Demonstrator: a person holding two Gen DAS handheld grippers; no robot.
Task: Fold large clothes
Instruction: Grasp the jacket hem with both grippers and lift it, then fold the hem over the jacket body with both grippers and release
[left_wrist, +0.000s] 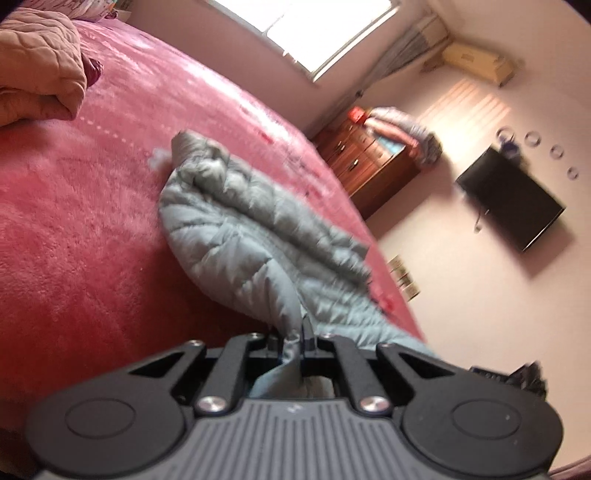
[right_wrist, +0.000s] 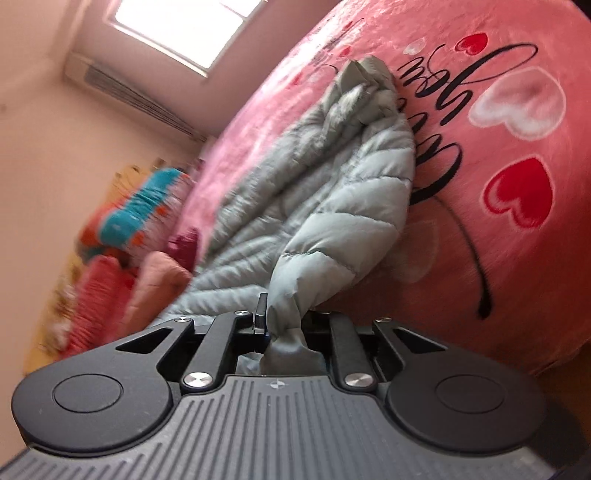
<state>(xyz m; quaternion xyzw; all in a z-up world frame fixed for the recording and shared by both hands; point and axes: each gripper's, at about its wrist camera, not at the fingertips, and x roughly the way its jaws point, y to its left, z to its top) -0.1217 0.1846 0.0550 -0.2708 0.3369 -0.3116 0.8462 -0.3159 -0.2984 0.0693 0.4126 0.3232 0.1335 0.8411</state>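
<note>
The left gripper (left_wrist: 293, 341) pinches an edge of the grey-green puffer jacket (left_wrist: 236, 221), which trails toward 11 o'clock over the pink plush blanket (left_wrist: 74, 221); its fingertips are mostly buried in fabric. The right gripper (right_wrist: 284, 325) is clamped on another bunched edge, the jacket (right_wrist: 332, 184) running toward 1 o'clock. Only the right view shows the blanket's (right_wrist: 517, 258) hearts and lettering; only the left shows the blurred wall television (left_wrist: 513, 199) and wooden dresser (left_wrist: 369, 166).

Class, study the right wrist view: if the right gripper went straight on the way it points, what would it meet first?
Probably the grey puffer jacket itself: the right gripper is shut on a bunched edge, and the jacket's bulk lies directly ahead on the pink blanket. Depth is unclear.
</note>
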